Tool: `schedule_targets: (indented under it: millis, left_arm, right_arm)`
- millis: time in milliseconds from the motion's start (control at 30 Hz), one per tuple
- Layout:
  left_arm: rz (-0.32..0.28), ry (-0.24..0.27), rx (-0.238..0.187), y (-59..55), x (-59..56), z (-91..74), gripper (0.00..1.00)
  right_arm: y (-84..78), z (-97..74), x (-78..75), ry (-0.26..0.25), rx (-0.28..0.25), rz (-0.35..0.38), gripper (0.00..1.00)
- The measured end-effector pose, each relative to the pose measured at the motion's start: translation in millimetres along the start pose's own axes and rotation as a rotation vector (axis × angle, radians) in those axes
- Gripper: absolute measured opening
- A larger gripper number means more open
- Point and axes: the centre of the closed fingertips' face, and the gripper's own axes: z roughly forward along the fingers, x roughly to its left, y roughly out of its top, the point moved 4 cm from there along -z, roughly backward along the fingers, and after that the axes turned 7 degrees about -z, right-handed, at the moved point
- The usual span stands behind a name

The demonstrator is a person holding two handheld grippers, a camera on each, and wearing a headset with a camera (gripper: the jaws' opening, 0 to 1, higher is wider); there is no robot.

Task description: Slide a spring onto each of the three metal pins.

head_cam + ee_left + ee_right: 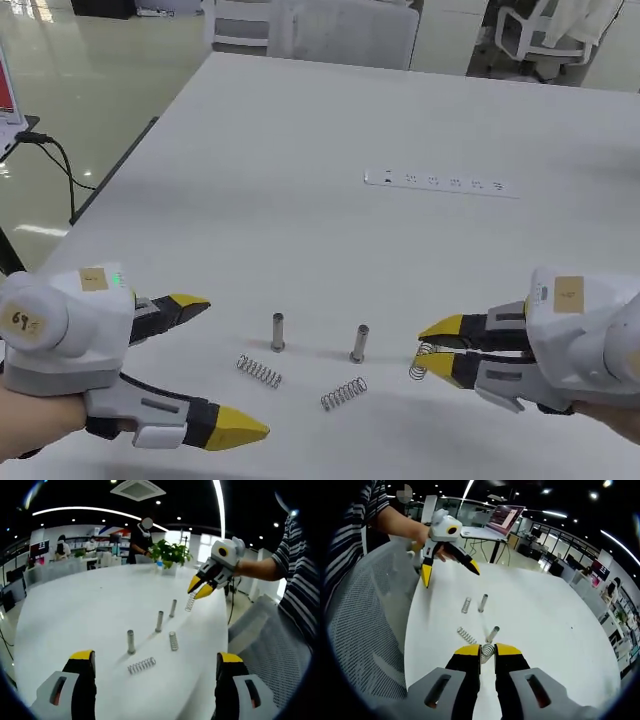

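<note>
Two short metal pins (278,332) (360,343) stand upright near the front of the white table (300,180). The left gripper view shows three pins in a row (130,641) (159,621) (173,608). Two loose springs (259,371) (344,393) lie flat in front of the pins. My right gripper (432,347) is shut on a third spring (418,366), just right of the right-hand pin; in its own view the spring (487,652) sits between the jaws (487,650). My left gripper (215,365) is wide open and empty, left of the pins (155,656).
A white power strip (440,182) lies further back on the table. The table's left edge runs diagonally, with a black cable (55,150) beyond it. Chairs (540,40) stand at the far side. A potted plant (170,552) sits at the table's end.
</note>
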Motion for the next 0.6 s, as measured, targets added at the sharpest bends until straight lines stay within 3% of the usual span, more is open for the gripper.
schedule_targets:
  millis: [367, 600]
  left_arm:
    - [-0.002, 0.013, 0.0, -1.1, 4.2, -1.5, 0.98]
    - [-0.008, 0.017, -0.003, -1.0, 4.7, -2.4, 0.98]
  right_arm:
    - [-13.4, -12.4, -35.2, -0.128, 0.012, 0.069, 0.07]
    - [-17.1, -14.4, -46.5, -0.159, 0.012, 0.111, 0.07]
